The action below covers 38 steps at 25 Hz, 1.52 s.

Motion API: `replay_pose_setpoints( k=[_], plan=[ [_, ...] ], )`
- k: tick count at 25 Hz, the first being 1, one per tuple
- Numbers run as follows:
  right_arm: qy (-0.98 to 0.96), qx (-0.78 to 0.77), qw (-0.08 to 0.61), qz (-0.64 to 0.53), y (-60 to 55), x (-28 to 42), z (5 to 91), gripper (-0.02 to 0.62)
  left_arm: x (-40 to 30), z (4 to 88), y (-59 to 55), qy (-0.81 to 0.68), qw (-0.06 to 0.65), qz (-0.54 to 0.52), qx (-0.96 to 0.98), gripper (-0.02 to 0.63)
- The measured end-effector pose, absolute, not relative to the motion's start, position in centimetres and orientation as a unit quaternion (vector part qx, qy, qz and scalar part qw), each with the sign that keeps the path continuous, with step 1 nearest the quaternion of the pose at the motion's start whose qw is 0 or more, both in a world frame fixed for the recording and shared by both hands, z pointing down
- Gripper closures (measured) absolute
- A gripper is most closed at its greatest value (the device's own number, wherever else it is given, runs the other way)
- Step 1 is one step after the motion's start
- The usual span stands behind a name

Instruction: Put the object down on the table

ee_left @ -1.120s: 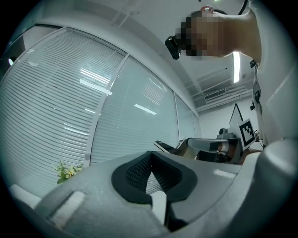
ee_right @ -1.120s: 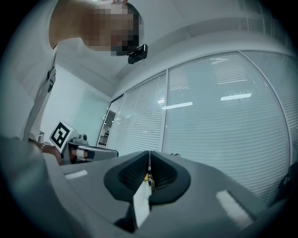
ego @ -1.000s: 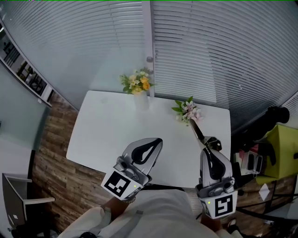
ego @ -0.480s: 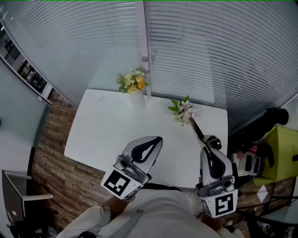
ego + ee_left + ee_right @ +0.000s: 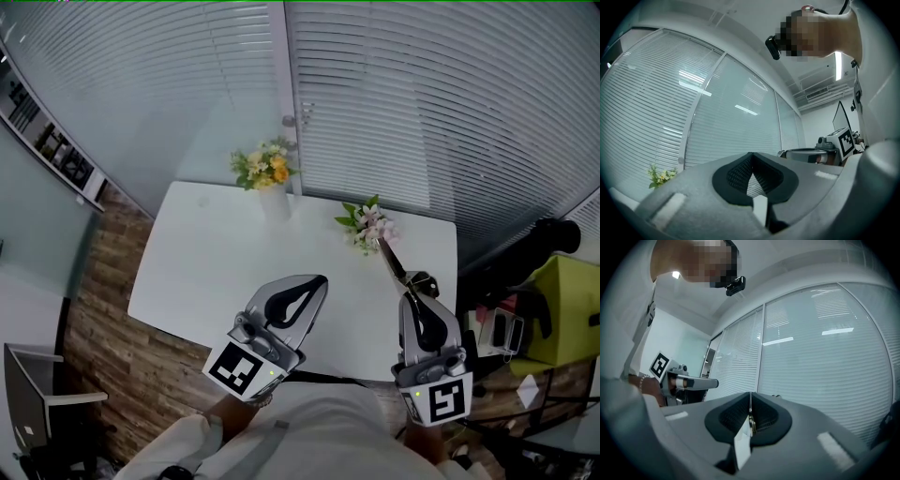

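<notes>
Over the near right edge of the bench (image 5: pixel 211 272), the right tool (image 5: pixel 415 283) is pinched on the stem of a flower sprig (image 5: pixel 367 225); in the right gripper view the jaws press on a thin stalk. The blossoms lie toward the far right of the bench; contact with the top cannot be told. The left tool (image 5: pixel 317 282) hangs over the near edge, jaws pressed together on nothing. A vase of yellow flowers (image 5: pixel 265 172) stands at the far edge. The bench's left and centre are bare.
</notes>
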State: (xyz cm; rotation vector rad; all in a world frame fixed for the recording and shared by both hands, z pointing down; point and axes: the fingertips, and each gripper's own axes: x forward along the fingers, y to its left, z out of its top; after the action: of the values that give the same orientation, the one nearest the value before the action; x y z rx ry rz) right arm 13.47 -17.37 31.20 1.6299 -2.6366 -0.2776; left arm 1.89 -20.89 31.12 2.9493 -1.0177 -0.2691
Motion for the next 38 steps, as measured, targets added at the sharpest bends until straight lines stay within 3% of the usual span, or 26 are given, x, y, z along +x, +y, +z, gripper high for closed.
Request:
replay_pose_setpoints(
  k=[38],
  plan=[
    [-0.841,0.505,0.041,0.19,-23.2,17.6,57.0,0.583,2.7,32.0,-22.9,-0.339,0.012,-0.086,0.937,0.604]
  ],
)
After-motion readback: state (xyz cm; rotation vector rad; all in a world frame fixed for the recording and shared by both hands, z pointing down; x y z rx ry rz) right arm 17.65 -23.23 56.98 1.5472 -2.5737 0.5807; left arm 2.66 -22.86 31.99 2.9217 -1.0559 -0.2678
